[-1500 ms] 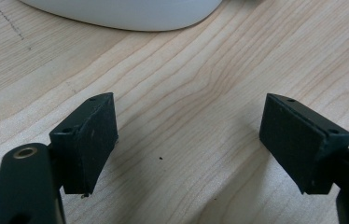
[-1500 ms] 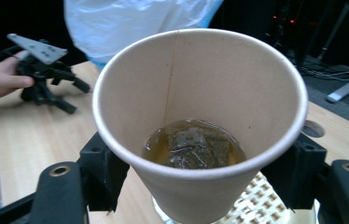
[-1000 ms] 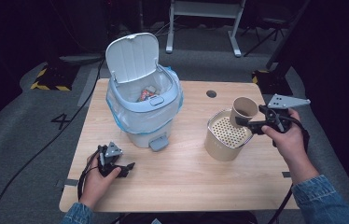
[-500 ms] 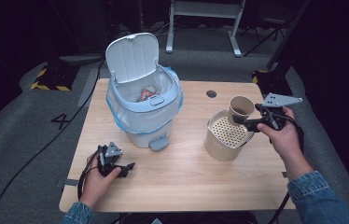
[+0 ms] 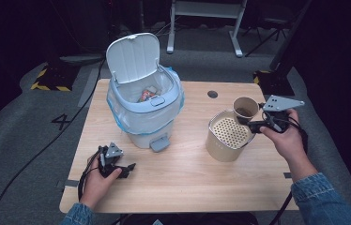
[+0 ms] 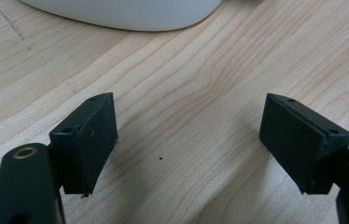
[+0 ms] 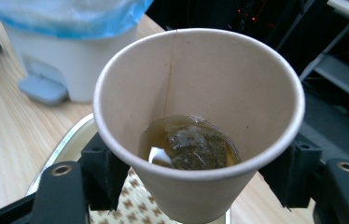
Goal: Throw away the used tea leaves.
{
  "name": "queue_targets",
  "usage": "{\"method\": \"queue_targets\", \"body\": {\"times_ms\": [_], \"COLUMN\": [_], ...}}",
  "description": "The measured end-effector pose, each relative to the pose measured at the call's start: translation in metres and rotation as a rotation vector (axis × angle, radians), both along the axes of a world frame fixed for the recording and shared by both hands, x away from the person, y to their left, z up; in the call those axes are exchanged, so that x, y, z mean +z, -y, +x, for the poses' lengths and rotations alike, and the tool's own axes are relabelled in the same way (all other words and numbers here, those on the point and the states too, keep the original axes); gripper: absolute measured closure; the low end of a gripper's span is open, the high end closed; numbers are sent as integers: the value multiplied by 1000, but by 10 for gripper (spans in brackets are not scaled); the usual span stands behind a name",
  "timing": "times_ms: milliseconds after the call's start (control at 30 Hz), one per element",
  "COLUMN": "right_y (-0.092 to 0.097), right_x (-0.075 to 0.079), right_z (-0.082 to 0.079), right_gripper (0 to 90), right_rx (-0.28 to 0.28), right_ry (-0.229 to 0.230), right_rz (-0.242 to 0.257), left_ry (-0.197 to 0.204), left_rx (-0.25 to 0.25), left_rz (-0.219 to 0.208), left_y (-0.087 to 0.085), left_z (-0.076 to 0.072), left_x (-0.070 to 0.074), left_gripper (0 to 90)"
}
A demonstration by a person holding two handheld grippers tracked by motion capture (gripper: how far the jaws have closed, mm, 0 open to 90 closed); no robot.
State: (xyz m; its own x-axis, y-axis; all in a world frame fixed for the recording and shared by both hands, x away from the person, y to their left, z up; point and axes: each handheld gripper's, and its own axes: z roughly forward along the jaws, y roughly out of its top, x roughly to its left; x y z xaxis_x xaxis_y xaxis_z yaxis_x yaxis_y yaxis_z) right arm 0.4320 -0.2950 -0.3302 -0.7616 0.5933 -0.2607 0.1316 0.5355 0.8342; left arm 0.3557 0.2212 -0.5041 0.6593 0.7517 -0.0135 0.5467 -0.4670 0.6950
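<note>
Left gripper [image 5: 127,168] rests on the table [image 5: 187,183] near its front-left corner, jaws wide apart, nothing between them. Right gripper [image 7: 196,170], jaws just closing, clamps the paper cup [image 5: 245,108] upright, mouth upward, above the perforated canister [image 5: 228,136]; a tea bag [image 7: 193,147] lies in liquid inside.

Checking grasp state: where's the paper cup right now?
In the high view the paper cup sits at the table's right side, gripped by the right gripper, above the perforated canister.
</note>
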Motion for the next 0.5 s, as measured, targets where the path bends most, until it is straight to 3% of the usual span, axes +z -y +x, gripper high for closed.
{"method": "queue_targets", "body": {"times_ms": [33,333,500], "right_y": [-1,-5,-9], "right_x": [1,4,5], "right_z": [-1,-7,-11], "right_gripper": [324,337,345], "right_rx": [7,32,28], "right_ry": [22,154,253], "right_rz": [-45,-229,-370], "left_ry": [0,0,0], "left_rx": [0,0,0], "left_rz": [0,0,0], "left_y": [0,0,0], "left_z": [0,0,0], "left_x": [0,0,0], "left_gripper": [195,195,195]}}
